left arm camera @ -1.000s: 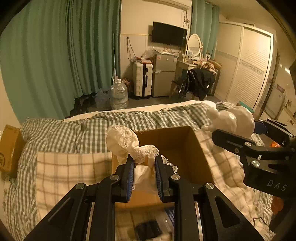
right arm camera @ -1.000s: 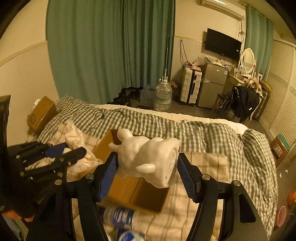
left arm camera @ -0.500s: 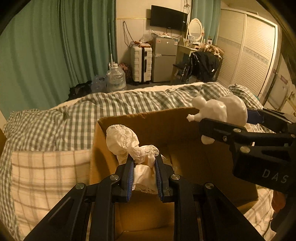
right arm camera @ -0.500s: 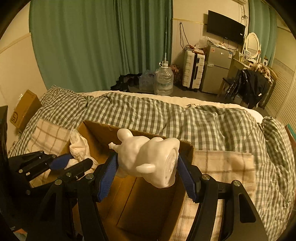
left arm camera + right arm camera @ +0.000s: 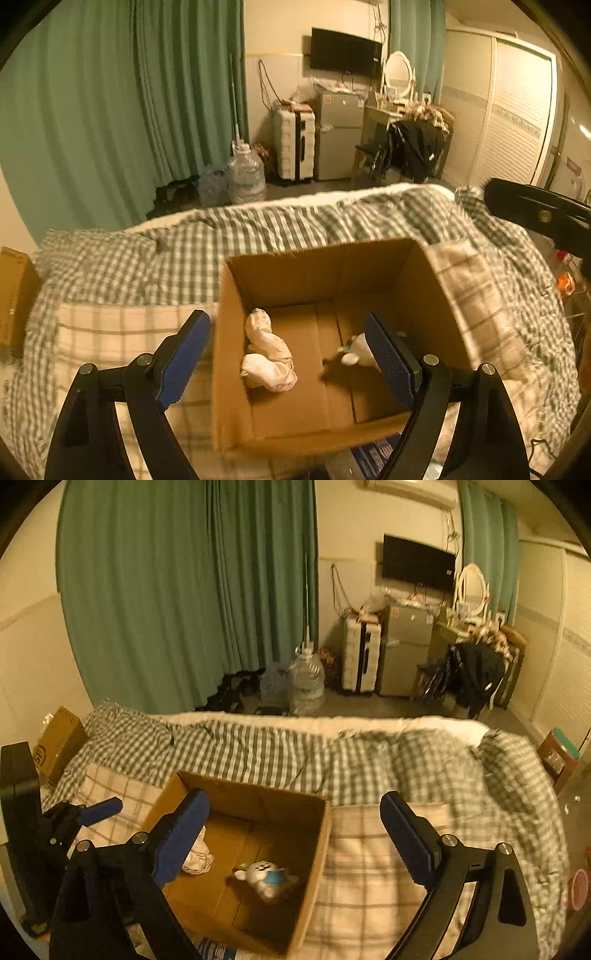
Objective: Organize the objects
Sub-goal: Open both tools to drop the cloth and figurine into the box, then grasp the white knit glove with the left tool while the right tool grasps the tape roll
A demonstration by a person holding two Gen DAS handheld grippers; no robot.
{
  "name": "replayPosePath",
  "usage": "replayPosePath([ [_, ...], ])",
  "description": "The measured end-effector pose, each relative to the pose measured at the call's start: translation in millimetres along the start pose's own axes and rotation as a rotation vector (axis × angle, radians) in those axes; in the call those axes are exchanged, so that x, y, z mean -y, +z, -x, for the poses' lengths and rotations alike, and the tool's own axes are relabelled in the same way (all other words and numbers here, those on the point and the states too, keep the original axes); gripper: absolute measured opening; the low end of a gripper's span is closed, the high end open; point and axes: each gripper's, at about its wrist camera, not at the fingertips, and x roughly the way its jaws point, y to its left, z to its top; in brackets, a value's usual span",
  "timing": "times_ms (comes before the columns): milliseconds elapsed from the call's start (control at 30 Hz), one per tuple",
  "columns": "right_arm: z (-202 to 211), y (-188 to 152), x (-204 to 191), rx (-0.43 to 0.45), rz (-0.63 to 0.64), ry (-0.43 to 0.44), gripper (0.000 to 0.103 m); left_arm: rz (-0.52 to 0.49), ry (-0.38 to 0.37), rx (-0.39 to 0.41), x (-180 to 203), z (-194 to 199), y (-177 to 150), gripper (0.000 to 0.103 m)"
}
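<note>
An open cardboard box (image 5: 417,273) stands on the checked bed cover; it also shows in the right wrist view (image 5: 317,834). A crumpled white lace cloth (image 5: 267,354) lies on the box floor at the left, partly hidden by a finger in the right wrist view (image 5: 197,858). A white toy figure (image 5: 267,880) with a blue patch lies on the floor at the right; in the left wrist view (image 5: 356,350) a finger half hides it. My left gripper (image 5: 288,363) is open and empty above the box. My right gripper (image 5: 299,843) is open and empty above the box's right wall.
A smaller closed carton (image 5: 55,744) sits at the bed's left edge. A blue-labelled bottle (image 5: 218,952) lies at the box's near side. Beyond the bed are green curtains, a water jug (image 5: 306,681), a suitcase and a small fridge.
Both grippers have opened and drawn back and up. The lace cloth and the white toy, held before, now lie on the box floor.
</note>
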Motion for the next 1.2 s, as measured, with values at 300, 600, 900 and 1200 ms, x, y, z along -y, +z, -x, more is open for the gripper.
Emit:
replayPosePath([
  [300,115.4,-0.2,-7.0,0.068,0.035,-0.059,0.096,0.018,0.036,0.109,2.5,108.6,1.1,0.1],
  [600,172.3,-46.4,-19.6,0.067,0.05,-0.054,0.102,0.059,0.063,0.122,-9.5,163.4,-42.7,0.103],
  [900,130.7,-116.9,-28.7,-0.078,0.038,-0.05,0.103,0.145,0.097,-0.008,-30.5,126.3,-117.8,0.103],
  [1200,65.9,-180.6,-30.9,-0.259,0.016,-0.039,0.103,0.145,0.049,-0.178,-19.6,76.4,-178.5,0.103],
])
